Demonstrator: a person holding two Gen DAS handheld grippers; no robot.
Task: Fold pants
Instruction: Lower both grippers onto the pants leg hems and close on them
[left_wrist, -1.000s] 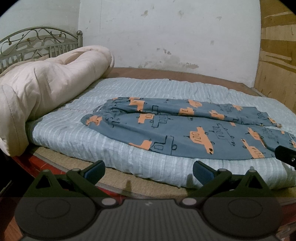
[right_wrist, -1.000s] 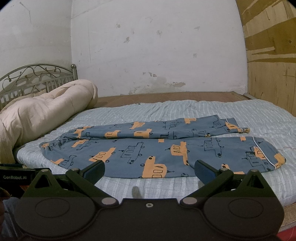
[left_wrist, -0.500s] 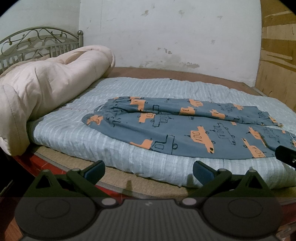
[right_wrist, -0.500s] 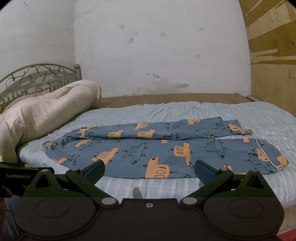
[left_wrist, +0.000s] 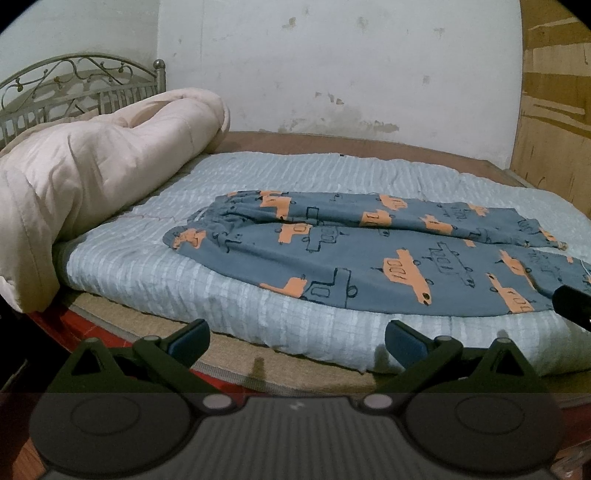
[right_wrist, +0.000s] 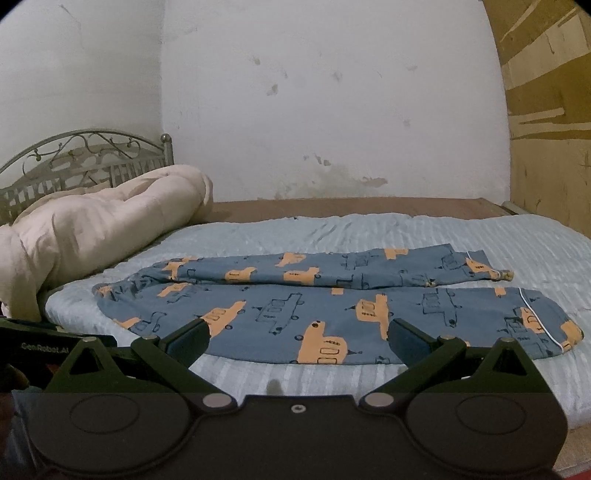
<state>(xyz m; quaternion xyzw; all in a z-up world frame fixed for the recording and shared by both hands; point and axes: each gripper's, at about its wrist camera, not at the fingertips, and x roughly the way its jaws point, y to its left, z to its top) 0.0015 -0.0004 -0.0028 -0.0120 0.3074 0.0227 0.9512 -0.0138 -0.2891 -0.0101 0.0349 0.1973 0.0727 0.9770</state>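
Blue pants (left_wrist: 369, 258) with orange vehicle prints lie flat on the bed, waistband to the left, both legs stretched to the right. They also show in the right wrist view (right_wrist: 332, 310). My left gripper (left_wrist: 297, 341) is open and empty, held low before the bed's front edge, short of the waist end. My right gripper (right_wrist: 297, 336) is open and empty, just in front of the near leg. The right gripper's body shows at the right edge of the left wrist view (left_wrist: 572, 306).
A rolled cream duvet (left_wrist: 96, 177) lies along the left side of the bed by the metal headboard (left_wrist: 74, 88). The light blue striped mattress cover (left_wrist: 332, 173) surrounds the pants. A wooden panel (right_wrist: 546, 129) stands at the right.
Both grippers have moved a little closer to the bed. The pants look larger in both views and have not moved.
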